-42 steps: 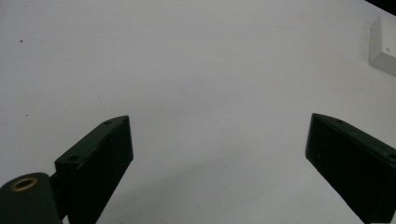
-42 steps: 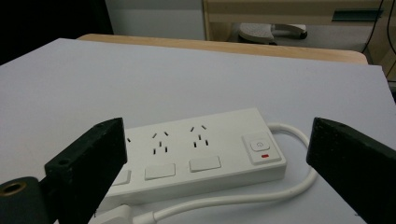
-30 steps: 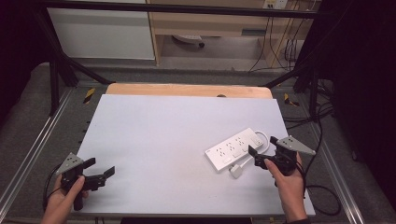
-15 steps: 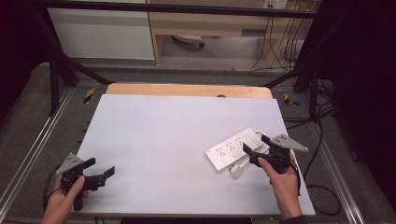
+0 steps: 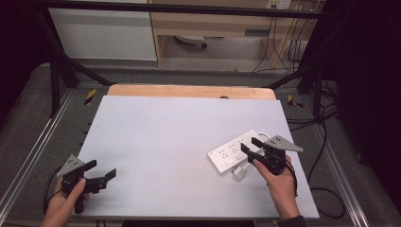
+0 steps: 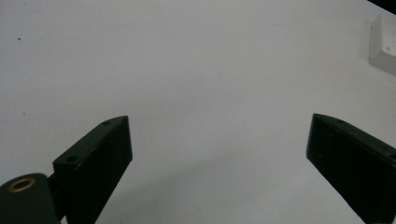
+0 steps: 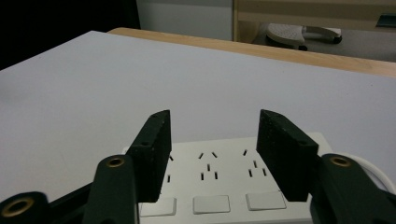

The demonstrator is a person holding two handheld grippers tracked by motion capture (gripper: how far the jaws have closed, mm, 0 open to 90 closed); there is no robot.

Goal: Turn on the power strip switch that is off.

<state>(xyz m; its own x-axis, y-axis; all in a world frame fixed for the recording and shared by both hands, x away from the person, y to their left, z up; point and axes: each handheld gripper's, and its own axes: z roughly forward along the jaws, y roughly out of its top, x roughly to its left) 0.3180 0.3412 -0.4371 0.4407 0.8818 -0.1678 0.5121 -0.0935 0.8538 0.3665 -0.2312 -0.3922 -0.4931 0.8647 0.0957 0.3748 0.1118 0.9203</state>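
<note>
At the near left corner of the white table [image 5: 179, 137], my left gripper [image 5: 101, 171] sits in the hand, its 2 jaws spread wide over bare tabletop with nothing between them. In the left gripper view a corner of the white power strip [image 6: 383, 44] shows at the far right, well apart from those jaws. Across the table to the right, the power strip [image 5: 236, 151] lies flat, angled, near the right edge, with a white plug [image 5: 239, 173] just beside its near end. My right gripper [image 5: 251, 144] hovers over the strip's right half; its jaws have just been closing and now stand about half open. In the right gripper view the power strip [image 7: 210, 172] lies under and between the 2 jaws, sockets and 3 switches facing up, and I see no pad pressing on it.
</note>
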